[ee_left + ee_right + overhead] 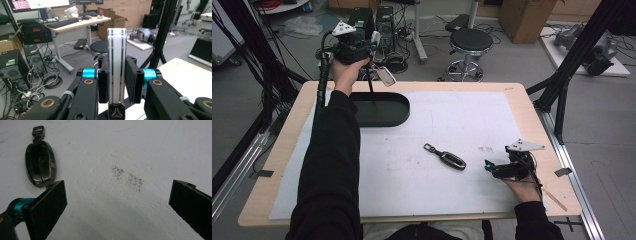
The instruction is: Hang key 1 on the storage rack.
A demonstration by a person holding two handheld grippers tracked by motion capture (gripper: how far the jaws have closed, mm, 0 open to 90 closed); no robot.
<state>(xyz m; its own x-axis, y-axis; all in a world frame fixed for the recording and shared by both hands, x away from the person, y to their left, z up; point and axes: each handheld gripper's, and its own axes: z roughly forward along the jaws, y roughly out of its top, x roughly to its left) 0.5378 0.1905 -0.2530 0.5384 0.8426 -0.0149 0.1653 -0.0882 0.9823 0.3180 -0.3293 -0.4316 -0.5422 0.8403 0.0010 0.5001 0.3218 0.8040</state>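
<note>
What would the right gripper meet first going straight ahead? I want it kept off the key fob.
Probably nothing: the right gripper faces bare white mat; the key fob lies left of its open jaws.

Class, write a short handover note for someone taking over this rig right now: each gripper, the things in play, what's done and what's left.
Left gripper: shut on a white car key, held up beyond the table's far-left edge, above the black tray.
Right gripper: open, empty, resting on the white mat at the near right.
Dark key case: lies mid-mat, left of the right gripper.
Done: key picked up.
Left: probably set the key down in the tray or case; case untouched.
</note>
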